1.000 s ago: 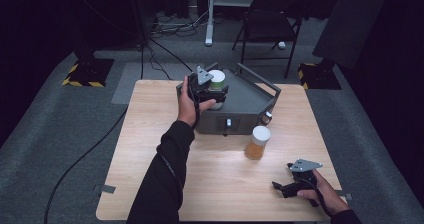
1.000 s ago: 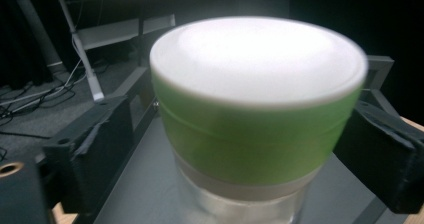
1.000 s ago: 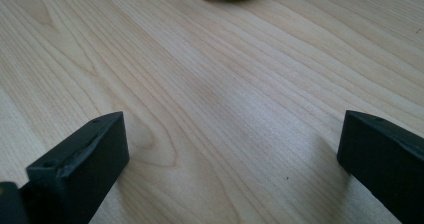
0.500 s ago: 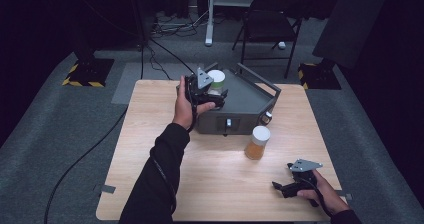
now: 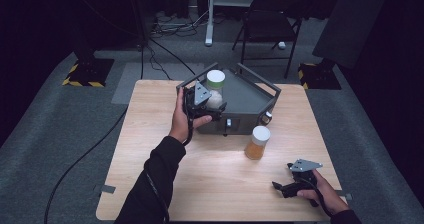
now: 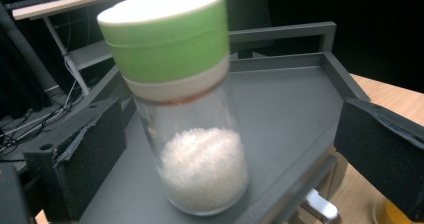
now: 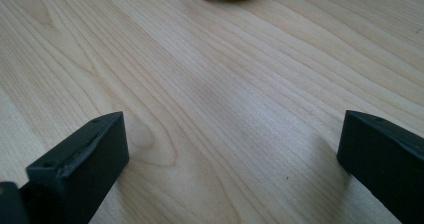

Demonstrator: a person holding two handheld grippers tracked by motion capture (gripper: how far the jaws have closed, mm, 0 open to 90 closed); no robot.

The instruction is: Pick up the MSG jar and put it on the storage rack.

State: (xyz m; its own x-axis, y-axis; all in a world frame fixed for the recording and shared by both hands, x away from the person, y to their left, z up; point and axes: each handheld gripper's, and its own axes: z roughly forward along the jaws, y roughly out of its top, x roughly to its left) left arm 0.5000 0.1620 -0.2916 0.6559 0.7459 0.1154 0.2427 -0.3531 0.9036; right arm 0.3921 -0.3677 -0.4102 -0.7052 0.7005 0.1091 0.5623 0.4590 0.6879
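Jar (image 6: 180,99), green-lidded, stood upright in grey tray (image 5: 250,96) at table's far edge; my left tongs (image 5: 207,104) spread around it, released. Right tongs (image 5: 295,181) spread, idle near corner.

The room was dark, and light fell mainly on the pale wooden surface (image 5: 150,154), whose grain ran lengthwise. It stood on grey carpet (image 5: 60,134), with a lighter grey mat (image 5: 131,79) lying just beyond its far left corner. A black cable (image 5: 85,156) trailed across the carpet to the left. Two black stands rose from bases edged with yellow and black hazard tape, one at the far left (image 5: 87,71) and one at the far right (image 5: 317,74). Behind the surface stood a black folding chair (image 5: 270,21) and, beside it, a white post (image 5: 210,14) with loose cables (image 5: 172,24) on the floor nearby. The walls were lost in shadow.
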